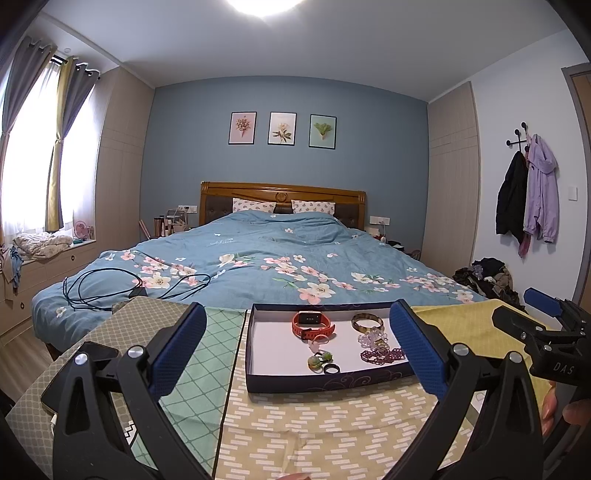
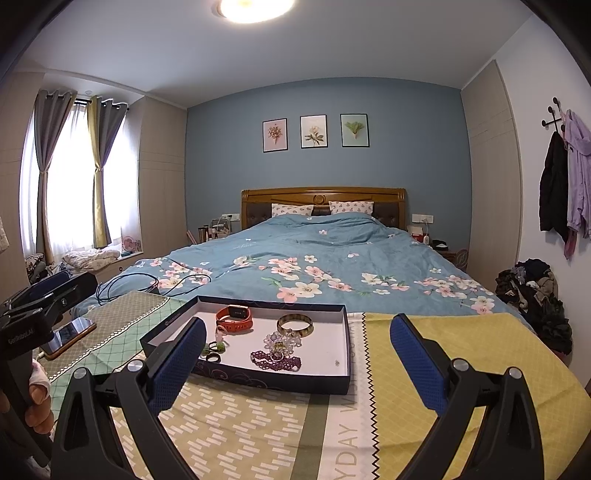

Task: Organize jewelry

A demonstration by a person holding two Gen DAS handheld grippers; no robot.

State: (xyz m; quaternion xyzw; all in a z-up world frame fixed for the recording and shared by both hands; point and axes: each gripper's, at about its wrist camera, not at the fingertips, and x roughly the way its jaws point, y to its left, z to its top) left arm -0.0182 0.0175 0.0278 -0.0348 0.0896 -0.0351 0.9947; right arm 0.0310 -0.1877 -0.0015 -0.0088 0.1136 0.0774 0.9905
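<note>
- The left gripper [image 1: 297,343] hovers above the patterned yellow-green cloth [image 1: 332,424], jaws spread wide and holding nothing.
- The right gripper [image 2: 297,347] hangs over the same cloth, jaws also spread wide and empty.
- The shallow dark-blue cardboard tray [image 2: 266,380] rests on the cloth ahead of both grippers.
- Inside lie an orange strap watch [image 2: 235,318], a brown-banded bangle [image 2: 294,323], a purple bead bracelet [image 2: 275,361] and a dark ring [image 2: 213,357].

A ceiling light [image 1: 264,5] is glowing over the bed [image 1: 258,258]; daylight is coming through curtains [image 2: 48,147] at far left.
</note>
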